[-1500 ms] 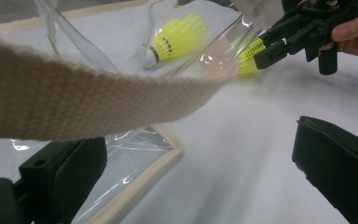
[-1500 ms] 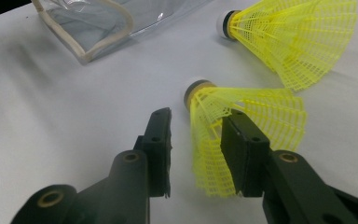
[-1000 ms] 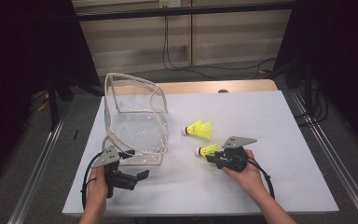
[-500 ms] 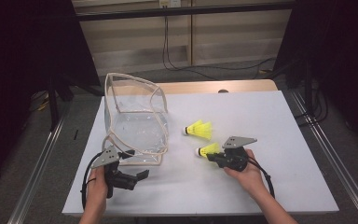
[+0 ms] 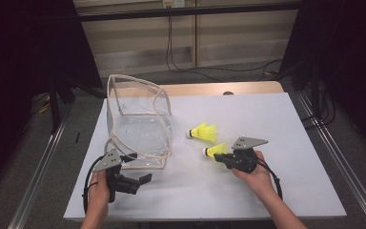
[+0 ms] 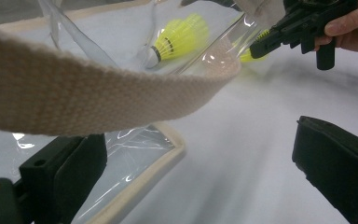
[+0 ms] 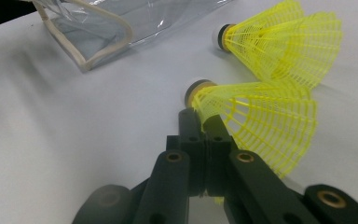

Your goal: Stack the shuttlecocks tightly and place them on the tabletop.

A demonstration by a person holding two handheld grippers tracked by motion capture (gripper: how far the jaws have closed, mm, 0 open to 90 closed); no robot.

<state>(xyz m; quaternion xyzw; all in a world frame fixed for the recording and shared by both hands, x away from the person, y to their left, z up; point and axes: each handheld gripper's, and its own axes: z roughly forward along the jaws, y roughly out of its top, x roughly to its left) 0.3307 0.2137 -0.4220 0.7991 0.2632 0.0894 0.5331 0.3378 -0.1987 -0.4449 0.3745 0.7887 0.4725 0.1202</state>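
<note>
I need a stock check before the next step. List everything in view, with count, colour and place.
shuttlecocks: 2, yellow with pale corks; near shuttlecock at the right gripper's tip, far shuttlecock just beyond it, lying free on the table.
bag: 1, clear plastic with beige webbing trim, standing open on the table's left half.
table: 1, white top, centre of the high view.
cables: several, black, hanging on the wall behind the table.
left gripper: 1, black, jaws apart, at the bag's near edge.
right gripper: 1, black, jaws shut on the near shuttlecock's skirt edge.
hands: 2, left hand, right hand.
</note>
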